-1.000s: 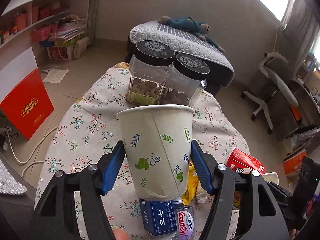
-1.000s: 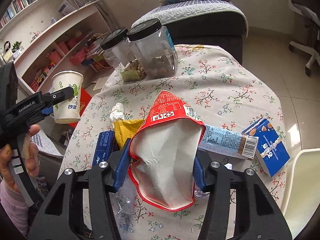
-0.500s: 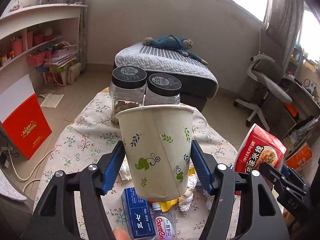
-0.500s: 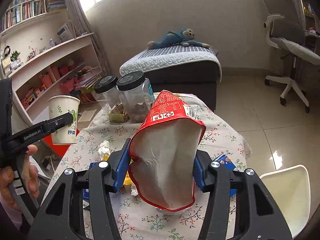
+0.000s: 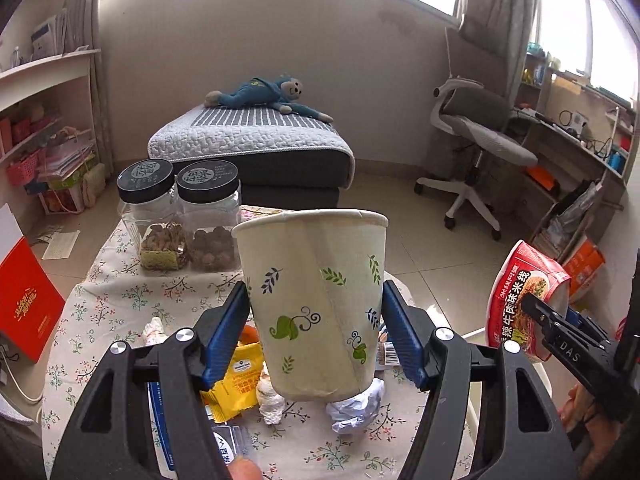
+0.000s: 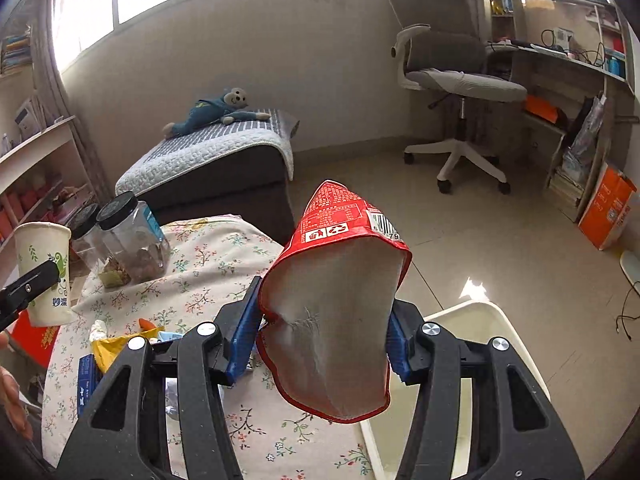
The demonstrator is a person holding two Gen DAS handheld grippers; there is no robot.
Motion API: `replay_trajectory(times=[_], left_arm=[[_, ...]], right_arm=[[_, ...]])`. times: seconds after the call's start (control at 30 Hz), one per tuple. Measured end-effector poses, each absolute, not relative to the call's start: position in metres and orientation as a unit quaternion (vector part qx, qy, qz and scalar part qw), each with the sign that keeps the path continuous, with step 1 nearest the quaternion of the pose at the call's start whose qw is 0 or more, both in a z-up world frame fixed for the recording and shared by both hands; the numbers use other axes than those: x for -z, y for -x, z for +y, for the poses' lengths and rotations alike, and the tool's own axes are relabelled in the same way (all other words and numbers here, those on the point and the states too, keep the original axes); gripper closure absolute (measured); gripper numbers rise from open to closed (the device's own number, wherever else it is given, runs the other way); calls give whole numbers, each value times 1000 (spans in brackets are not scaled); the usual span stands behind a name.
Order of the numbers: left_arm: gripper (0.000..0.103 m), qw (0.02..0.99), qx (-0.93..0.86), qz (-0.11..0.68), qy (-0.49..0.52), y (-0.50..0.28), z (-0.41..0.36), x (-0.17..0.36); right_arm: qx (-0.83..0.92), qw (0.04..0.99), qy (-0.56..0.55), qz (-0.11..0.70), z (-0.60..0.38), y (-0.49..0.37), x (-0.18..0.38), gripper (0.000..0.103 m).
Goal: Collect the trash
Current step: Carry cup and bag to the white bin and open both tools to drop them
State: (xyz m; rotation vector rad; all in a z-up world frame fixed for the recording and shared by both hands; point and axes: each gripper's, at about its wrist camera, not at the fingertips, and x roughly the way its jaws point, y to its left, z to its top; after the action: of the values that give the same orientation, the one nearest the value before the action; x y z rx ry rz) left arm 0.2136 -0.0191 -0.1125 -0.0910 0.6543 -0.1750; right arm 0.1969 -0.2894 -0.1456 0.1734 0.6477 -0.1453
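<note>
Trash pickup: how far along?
Nothing visibly binned yet. In hand: left gripper holds the paper cup; right gripper holds the red wrapper. Left on the table: yellow packet, crumpled paper ball, blue box.

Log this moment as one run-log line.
left gripper: shut on paper cup | right gripper: shut on red wrapper | both above table

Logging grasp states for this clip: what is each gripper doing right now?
Left gripper: closed on the paper cup, held upright above the table.
Right gripper: closed on the red snack wrapper, lifted off the table.
</note>
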Motion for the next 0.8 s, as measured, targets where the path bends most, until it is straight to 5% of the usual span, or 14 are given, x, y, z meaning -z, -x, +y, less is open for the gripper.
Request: replay_trajectory(times=[0.3, 0.47, 0.8], left_arm=[[37, 923, 163, 347, 24, -218, -117, 126], [37, 906, 199, 373, 26, -221, -164, 138], [36, 879, 251, 404, 27, -222, -237, 152]], right_arm=[[176, 902, -136, 370, -356, -183, 169, 49], [241, 900, -146, 332, -382, -162, 158, 19], [322, 895, -139, 274, -418, -136, 137, 11]])
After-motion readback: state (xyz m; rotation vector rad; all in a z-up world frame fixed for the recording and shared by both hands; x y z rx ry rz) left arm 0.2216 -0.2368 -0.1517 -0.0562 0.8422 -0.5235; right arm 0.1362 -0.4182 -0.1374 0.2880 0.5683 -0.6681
